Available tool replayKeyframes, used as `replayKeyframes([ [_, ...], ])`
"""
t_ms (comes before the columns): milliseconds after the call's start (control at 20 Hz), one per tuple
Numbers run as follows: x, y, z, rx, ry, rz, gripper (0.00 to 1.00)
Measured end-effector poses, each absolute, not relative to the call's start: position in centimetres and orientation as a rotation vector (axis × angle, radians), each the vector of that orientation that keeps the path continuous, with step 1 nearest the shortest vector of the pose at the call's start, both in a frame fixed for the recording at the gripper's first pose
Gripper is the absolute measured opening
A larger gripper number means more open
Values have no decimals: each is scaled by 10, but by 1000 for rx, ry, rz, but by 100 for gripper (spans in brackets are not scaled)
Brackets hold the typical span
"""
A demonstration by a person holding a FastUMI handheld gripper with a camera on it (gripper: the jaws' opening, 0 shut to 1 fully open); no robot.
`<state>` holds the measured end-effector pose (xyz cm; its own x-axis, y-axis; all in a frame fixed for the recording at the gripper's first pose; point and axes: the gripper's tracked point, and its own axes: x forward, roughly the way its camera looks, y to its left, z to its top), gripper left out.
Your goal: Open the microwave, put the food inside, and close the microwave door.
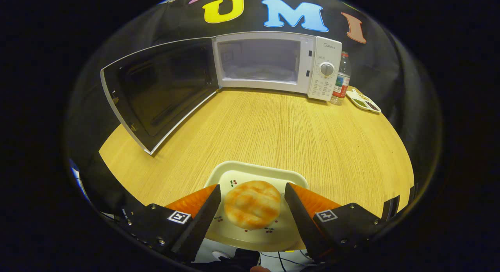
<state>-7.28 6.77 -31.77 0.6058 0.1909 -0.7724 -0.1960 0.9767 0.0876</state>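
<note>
gripper (253,203) hovering wide open, fingers flanking bun (252,204) on plate (256,171), gripping nothing. microwave (273,63) standing open beyond. closing squarely, gently, probably avoids tipping.

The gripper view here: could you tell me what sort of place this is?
Probably a staged kitchen booth: a microwave with its door open on a wooden table, backed by black cloth. The open gripper straddles a bun on a plate.

The table (273,127) looks like pale wood with fine straight grain, matt. The microwave (269,63) has smooth white casing and a glossy dark door (156,92); the bottle (343,79) is clear plastic.
</note>
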Motion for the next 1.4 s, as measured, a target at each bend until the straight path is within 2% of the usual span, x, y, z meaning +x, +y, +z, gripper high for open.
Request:
replayKeyframes([
  [350, -77, 69, -336, 8, 941, 234, 98],
  [400, -76, 69, -337, 14, 945, 233, 91],
  [450, -75, 69, -336, 24, 940, 230, 89],
  [600, -69, 67, -327, 63, 909, 237, 74],
  [1150, 33, 86, -234, 323, 676, 274, 74],
  [1400, 90, 96, -214, 400, 596, 279, 74],
])
